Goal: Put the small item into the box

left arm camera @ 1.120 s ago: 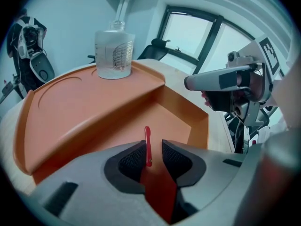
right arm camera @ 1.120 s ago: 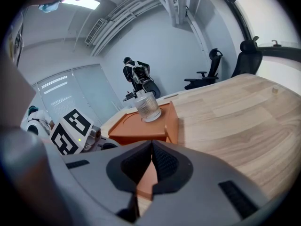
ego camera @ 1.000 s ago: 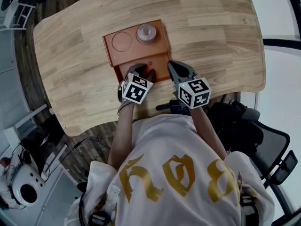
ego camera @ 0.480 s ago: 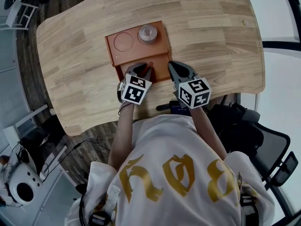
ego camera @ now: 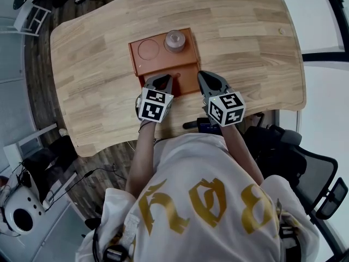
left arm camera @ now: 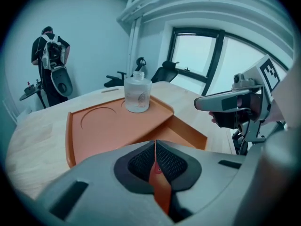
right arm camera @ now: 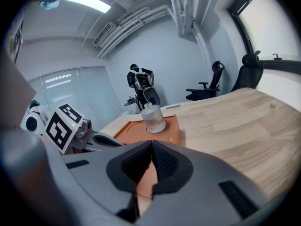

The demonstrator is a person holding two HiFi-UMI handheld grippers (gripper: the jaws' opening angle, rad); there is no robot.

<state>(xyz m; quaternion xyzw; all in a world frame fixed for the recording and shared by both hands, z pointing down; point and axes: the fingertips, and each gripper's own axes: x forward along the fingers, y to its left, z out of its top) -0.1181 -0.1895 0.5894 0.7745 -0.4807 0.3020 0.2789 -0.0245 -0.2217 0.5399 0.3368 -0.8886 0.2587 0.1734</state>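
Note:
An orange box (ego camera: 163, 64) lies on the wooden table (ego camera: 245, 48), with two round recesses at the back and an open compartment at the front. A clear glass bottle (ego camera: 175, 40) stands in the right recess. The small red item (ego camera: 175, 74) lies at the back of the front compartment and shows as a reddish dot (left arm camera: 159, 169) below the left jaws. My left gripper (ego camera: 158, 79) hovers at the compartment's near left edge, shut, with nothing held. My right gripper (ego camera: 209, 81) is just right of the box, shut and empty. The bottle (right arm camera: 153, 117) is also ahead in the right gripper view.
The table's near edge runs just under both grippers. A tiny pale object (ego camera: 282, 30) sits far right on the table. A black office chair (ego camera: 305, 162) stands to the right. A person with a backpack (left arm camera: 49, 55) stands far off in the room.
My left gripper has drawn back from inside the front compartment toward the near edge. The small red item stays in the compartment. The right gripper has hardly moved.

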